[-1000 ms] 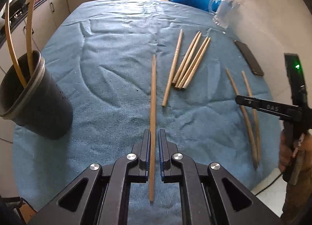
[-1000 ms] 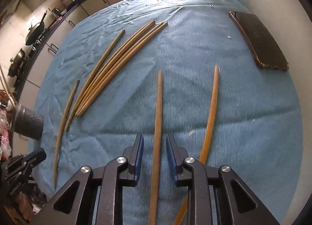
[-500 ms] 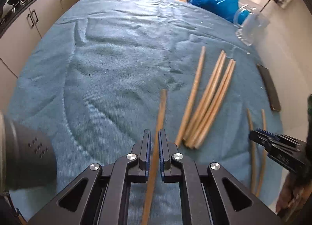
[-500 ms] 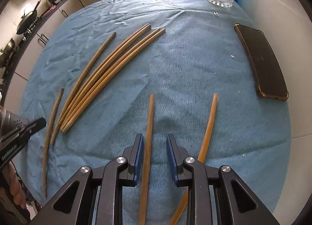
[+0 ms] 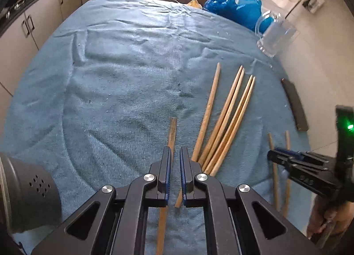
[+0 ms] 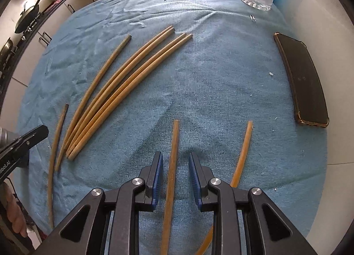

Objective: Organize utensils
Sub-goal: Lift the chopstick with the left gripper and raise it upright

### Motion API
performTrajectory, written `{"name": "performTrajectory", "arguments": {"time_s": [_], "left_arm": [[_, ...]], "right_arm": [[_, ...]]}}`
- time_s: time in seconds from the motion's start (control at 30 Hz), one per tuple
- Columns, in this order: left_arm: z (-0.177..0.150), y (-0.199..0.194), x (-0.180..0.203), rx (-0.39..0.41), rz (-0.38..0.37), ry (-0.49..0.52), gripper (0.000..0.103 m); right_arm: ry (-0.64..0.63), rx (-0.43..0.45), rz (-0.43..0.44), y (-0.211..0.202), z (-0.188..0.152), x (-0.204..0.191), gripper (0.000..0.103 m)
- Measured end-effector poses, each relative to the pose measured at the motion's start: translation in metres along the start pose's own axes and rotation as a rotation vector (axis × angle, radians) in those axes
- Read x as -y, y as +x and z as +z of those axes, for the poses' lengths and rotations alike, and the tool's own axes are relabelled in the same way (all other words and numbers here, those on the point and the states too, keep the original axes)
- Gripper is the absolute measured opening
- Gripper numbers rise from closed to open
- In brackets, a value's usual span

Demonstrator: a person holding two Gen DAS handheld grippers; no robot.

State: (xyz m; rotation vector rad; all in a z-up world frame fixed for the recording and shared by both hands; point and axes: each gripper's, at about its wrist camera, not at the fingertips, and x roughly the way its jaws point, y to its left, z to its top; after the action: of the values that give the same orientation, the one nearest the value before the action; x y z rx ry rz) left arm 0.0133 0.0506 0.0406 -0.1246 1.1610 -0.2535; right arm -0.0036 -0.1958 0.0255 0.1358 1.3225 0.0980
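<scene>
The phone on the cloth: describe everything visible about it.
The phone is a dark slab with a blank black face, in what looks like a clear case with a brownish rim. It lies flat near the right edge of the blue cloth, beside the pale wall. Only the cloth touches it; the chopsticks lie apart.

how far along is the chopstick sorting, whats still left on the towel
Done: nothing provable; the dark holder shows only its wall. In hand: the left gripper is shut on one chopstick; the right gripper straddles another, open. Left: five bunched chopsticks and one beside the right gripper.
</scene>
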Motion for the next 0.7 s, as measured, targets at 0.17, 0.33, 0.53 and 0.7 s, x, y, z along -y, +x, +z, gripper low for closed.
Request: {"name": "performTrajectory", "arguments": {"time_s": [0.17,0.33,0.53,0.7], "left_arm": [[-0.002,0.013,0.006,-0.013,0.053,0.045,0.007],[0.002,0.022,0.0,-0.063,0.044,0.015,0.008],[0.003,0.024,0.006,-0.072,0.056,0.038,0.013],[-0.005,0.019,0.005,-0.051,0.047,0.035,0.007]], "right_arm": [[-0.001,0.005,0.002,-0.001,-0.005,0.0,0.026],[-0.011,-0.023,-0.001,0.0,-0.004,-0.002,0.026],[-0.026,-0.066,-0.009,0.004,0.006,-0.008,0.027],[-0.029,-0.055,-0.014,0.007,0.013,-0.008,0.008]]}}
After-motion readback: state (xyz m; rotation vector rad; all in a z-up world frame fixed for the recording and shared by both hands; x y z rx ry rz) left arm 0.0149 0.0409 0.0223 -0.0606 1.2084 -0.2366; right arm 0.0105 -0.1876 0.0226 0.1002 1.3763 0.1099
